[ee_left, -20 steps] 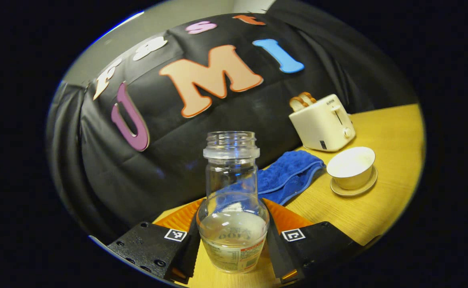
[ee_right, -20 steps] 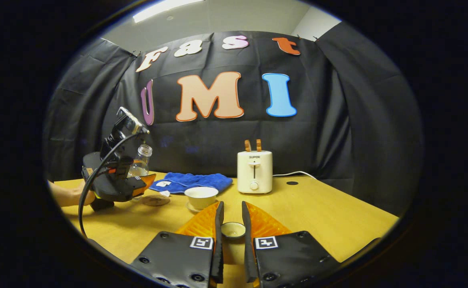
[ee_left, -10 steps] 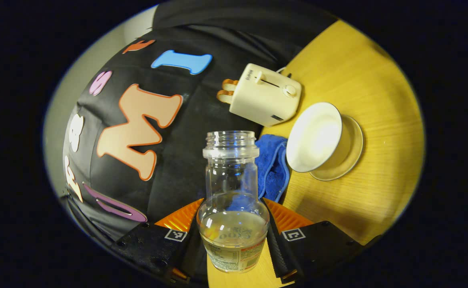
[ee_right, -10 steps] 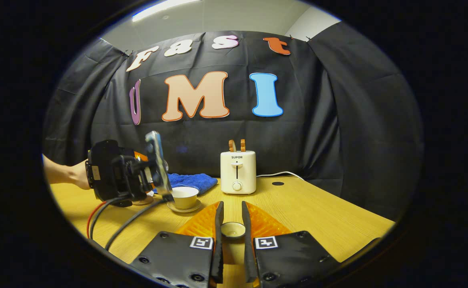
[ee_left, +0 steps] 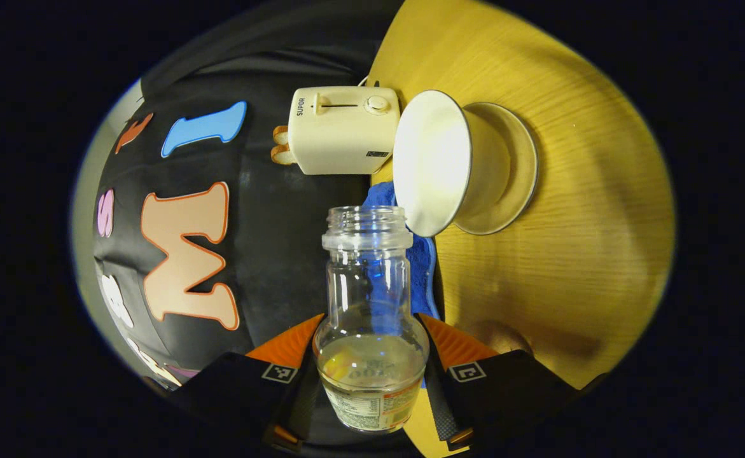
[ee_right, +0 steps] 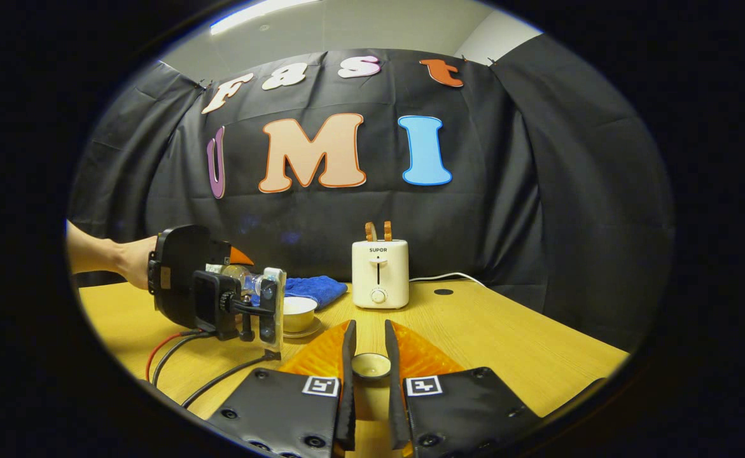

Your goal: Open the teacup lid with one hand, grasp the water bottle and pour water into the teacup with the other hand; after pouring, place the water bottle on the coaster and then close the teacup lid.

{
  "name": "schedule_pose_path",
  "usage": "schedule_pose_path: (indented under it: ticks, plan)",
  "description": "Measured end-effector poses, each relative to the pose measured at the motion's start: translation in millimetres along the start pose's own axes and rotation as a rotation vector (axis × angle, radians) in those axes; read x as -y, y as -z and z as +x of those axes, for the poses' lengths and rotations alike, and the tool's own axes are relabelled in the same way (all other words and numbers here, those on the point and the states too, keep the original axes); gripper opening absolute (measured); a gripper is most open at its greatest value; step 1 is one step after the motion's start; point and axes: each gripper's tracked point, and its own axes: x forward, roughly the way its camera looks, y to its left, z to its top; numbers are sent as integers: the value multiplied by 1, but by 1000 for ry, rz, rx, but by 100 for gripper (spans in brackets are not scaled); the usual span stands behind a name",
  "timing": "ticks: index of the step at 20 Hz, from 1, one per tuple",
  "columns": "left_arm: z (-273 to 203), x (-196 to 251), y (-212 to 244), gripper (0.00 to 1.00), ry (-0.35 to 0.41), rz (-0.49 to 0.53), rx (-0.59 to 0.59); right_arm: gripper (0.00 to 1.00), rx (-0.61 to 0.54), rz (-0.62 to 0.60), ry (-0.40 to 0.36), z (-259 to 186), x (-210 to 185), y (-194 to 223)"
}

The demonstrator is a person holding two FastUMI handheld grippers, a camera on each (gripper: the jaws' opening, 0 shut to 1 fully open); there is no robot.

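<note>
My left gripper [ee_left: 369, 319] is shut on a clear, uncapped water bottle [ee_left: 367, 280] with a little water in its base. The left gripper view is rolled on its side, so the bottle lies nearly level. Its mouth is close beside the rim of the open white teacup [ee_left: 439, 159], which stands on its saucer [ee_left: 517, 166]. In the right gripper view the left gripper [ee_right: 219, 294] holds the tilted bottle [ee_right: 245, 277] next to the teacup [ee_right: 299, 312]. My right gripper [ee_right: 369, 327] is shut on the small round teacup lid [ee_right: 371, 365], held above the table in front of the cup.
A cream toaster [ee_right: 378, 273] with bread in it stands at the back of the wooden table [ee_right: 506, 343]. A blue cloth [ee_right: 316, 287] lies behind the cup. Cables [ee_right: 175, 356] trail from the left gripper, held by a person's hand [ee_right: 127, 257].
The left gripper has moved toward the teacup and rolled the bottle from near upright to almost level, bringing its mouth up to the cup's rim. The right gripper holds the lid still.
</note>
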Motion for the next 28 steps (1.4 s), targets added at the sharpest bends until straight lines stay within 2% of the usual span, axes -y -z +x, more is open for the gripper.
schedule_pose_path:
  ticks: [6, 28]
  plan:
    - [3, -5, 1, 71, 22, 114, -20, 24, 0, 0, 0, 0, 1, 0]
    - [0, -26, -1, 71, 27, 367, -70, 24, -1, 0, -6, 1, 1, 0]
